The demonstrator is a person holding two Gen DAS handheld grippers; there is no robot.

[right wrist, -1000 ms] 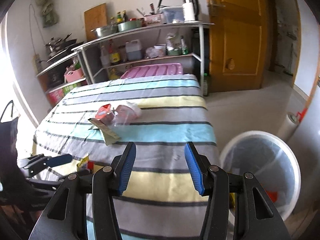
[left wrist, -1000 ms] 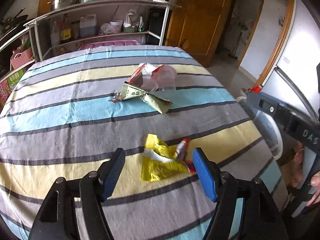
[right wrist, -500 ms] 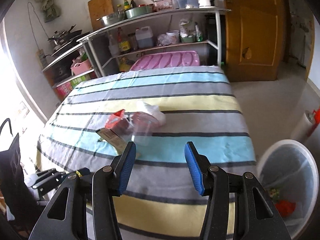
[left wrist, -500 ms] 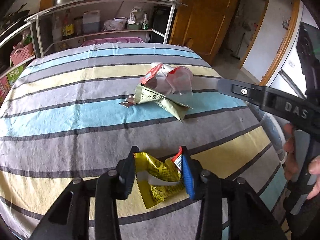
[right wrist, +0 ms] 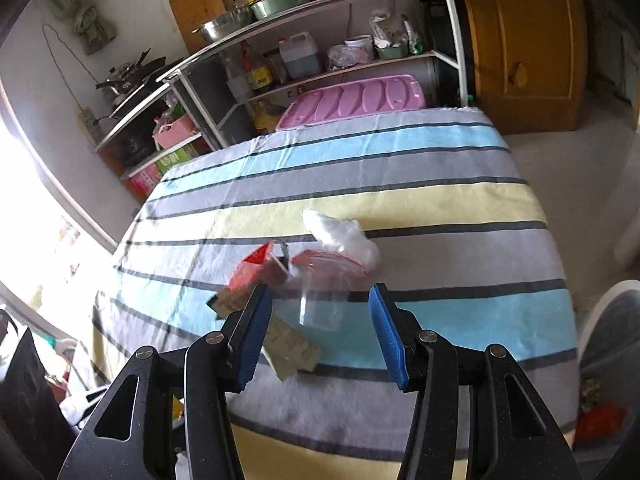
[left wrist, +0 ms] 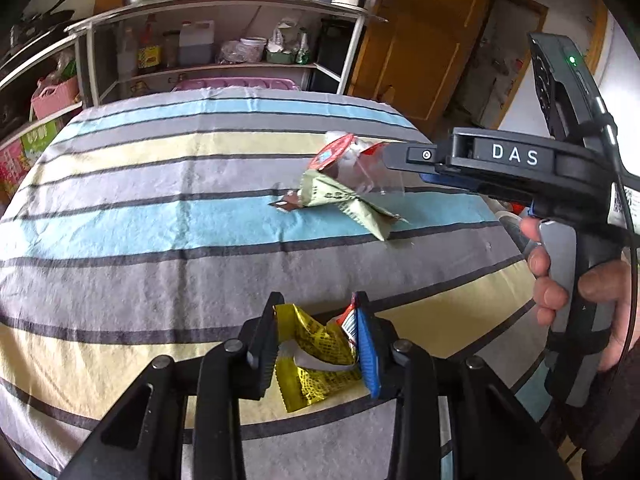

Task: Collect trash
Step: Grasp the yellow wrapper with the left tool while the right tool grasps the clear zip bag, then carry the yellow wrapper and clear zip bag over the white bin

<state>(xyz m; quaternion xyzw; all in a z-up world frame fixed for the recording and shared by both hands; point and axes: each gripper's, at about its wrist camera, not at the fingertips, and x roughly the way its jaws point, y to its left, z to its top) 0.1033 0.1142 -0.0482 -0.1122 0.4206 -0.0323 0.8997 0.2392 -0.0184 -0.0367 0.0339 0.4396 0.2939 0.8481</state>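
My left gripper [left wrist: 318, 340] is shut on a crumpled yellow wrapper [left wrist: 316, 360] just above the striped tablecloth [left wrist: 160, 216]. Farther on lies a trash pile: a green wrapper [left wrist: 340, 200], a red-lidded cup piece [left wrist: 332, 156] and a clear plastic cup [right wrist: 324, 304]. My right gripper [right wrist: 320, 328] is open and hovers just before this pile, its jaws on either side of the clear cup without touching it. The right gripper also shows in the left wrist view [left wrist: 404, 156], reaching over the pile. A white plastic bag [right wrist: 340, 232] lies behind the cup.
A white trash bin [right wrist: 608, 320] with red scraps stands at the table's right edge. A metal shelf [left wrist: 224, 32] with bottles and pots and a pink lid [right wrist: 352, 100] stand behind the table. A wooden door [right wrist: 524, 40] is at the back right.
My left gripper closed on the yellow wrapper and lifted it slightly. My right gripper moved from near the bin in over the table to the trash pile, staying open.
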